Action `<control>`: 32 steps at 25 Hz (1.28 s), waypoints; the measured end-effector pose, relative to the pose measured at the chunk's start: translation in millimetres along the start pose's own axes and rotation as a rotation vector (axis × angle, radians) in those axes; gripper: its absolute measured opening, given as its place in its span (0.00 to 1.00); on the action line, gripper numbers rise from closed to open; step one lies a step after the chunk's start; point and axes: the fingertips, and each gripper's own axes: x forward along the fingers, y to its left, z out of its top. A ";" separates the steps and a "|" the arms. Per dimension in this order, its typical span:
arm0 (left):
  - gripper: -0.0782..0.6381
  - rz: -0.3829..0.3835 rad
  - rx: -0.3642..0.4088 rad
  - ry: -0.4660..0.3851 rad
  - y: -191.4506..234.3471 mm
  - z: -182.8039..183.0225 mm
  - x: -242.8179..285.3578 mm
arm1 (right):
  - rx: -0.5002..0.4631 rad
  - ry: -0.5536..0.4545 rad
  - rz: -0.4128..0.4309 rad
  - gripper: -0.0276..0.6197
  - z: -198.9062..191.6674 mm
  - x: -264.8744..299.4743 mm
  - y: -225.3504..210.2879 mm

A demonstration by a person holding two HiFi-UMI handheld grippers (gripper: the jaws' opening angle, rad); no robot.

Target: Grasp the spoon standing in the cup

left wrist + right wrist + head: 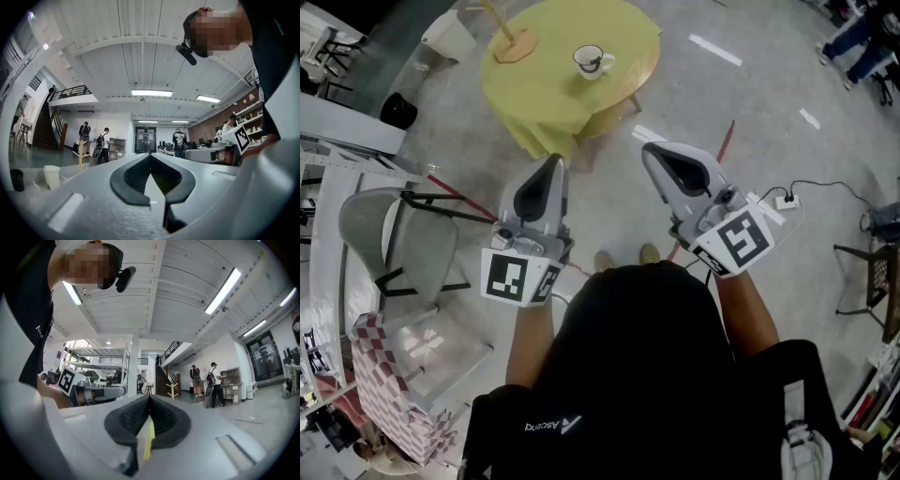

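A white cup stands on a round table under a yellow-green cloth, far ahead of me; a dark spoon end shows at its rim, too small to make out. My left gripper and right gripper are held side by side over the floor, well short of the table. Both are shut with nothing between the jaws. In the left gripper view the left gripper points across the room, not at the cup. In the right gripper view the right gripper likewise faces the room.
A wooden stand on a base is on the table left of the cup. A grey chair and a checkered box are at my left. A cable with a power strip lies on the floor at the right. People stand in the distance.
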 end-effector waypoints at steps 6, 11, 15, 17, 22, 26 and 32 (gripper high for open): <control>0.12 0.000 0.001 0.003 -2.5 -1.8 1.6 | -0.011 0.000 0.005 0.05 0.8 -1.4 -0.1; 0.12 0.003 0.005 0.014 -10.3 -2.4 7.6 | 0.004 -0.013 0.010 0.05 5.1 -6.0 -7.6; 0.12 0.013 0.013 0.024 -16.4 -2.9 18.1 | 0.004 -0.022 0.023 0.05 10.0 -9.8 -18.2; 0.12 0.024 0.019 0.030 -19.6 -4.3 25.0 | 0.003 -0.023 0.038 0.05 10.8 -13.7 -24.7; 0.12 0.059 0.040 0.031 -23.9 -6.0 48.9 | -0.002 -0.034 0.085 0.05 13.7 -24.1 -43.9; 0.12 0.081 0.054 0.036 -22.9 -12.3 70.9 | -0.011 -0.034 0.102 0.05 11.9 -26.6 -65.9; 0.12 0.092 0.049 0.055 -7.3 -33.5 101.7 | -0.011 -0.023 0.095 0.05 4.3 -19.2 -92.7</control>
